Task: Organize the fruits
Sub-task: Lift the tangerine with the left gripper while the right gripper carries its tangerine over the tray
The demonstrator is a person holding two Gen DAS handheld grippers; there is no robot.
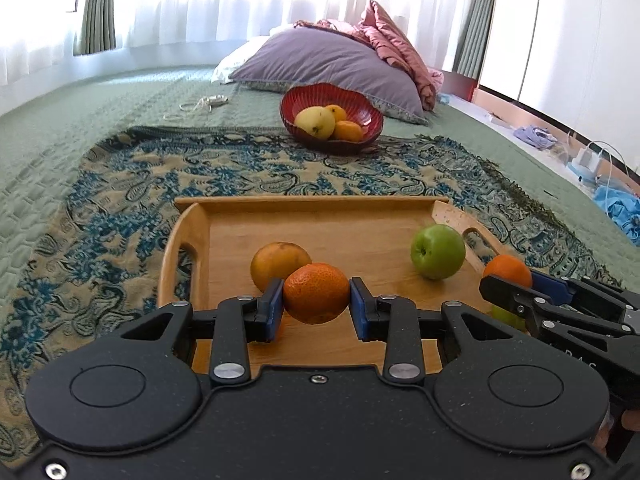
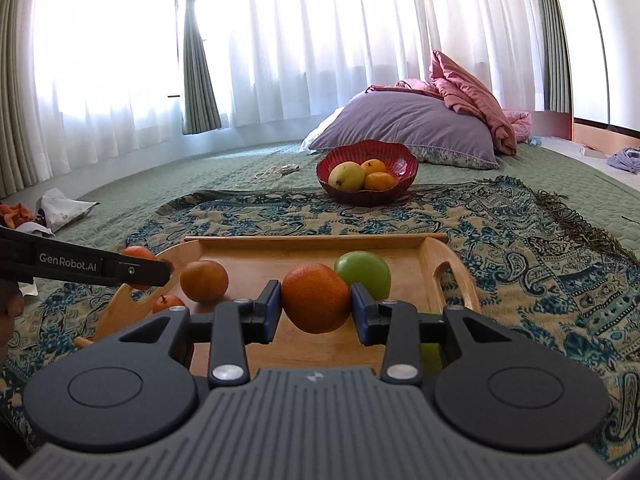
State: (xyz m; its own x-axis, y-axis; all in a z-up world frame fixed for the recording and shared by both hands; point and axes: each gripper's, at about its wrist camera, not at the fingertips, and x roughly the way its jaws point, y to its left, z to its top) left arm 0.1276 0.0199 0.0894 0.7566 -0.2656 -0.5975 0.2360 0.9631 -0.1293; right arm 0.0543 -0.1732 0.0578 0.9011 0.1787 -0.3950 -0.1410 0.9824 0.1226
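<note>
Left gripper [image 1: 316, 307] is clamped on a mandarin [image 1: 316, 293], its blue pads pressing the fruit's two sides, the fruit held clear above the wooden tray [image 1: 320, 218]. Right gripper [image 2: 315, 312] likewise grips an orange [image 2: 316, 297] between its pads, raised over the same tray.

In the left wrist view, a dull yellow-orange fruit [image 1: 279, 259] lies on the tray just behind the held mandarin, to its left. A green apple [image 1: 438, 251] sits on the tray's right side, and past it the right gripper appears at the frame's right edge with its orange.

In the right wrist view, the apple [image 2: 366, 270] rests right behind the held orange. Another orange fruit [image 2: 204, 281] sits on the tray's left part, with a small one [image 2: 168, 303] nearer, by the tray's left handle. The left gripper's arm reaches in from the left edge, its mandarin partly hidden behind it.

The tray lies on a paisley blanket [image 1: 120, 208] spread over a green quilted bed [image 1: 100, 100]. At the blanket's far edge stands a red bowl [image 1: 352, 98] holding a yellow fruit [image 1: 315, 122] and two small orange ones. A purple pillow [image 1: 320, 60] lies beyond the bowl, pink bedding behind it, against white curtains [image 2: 300, 40].
</note>
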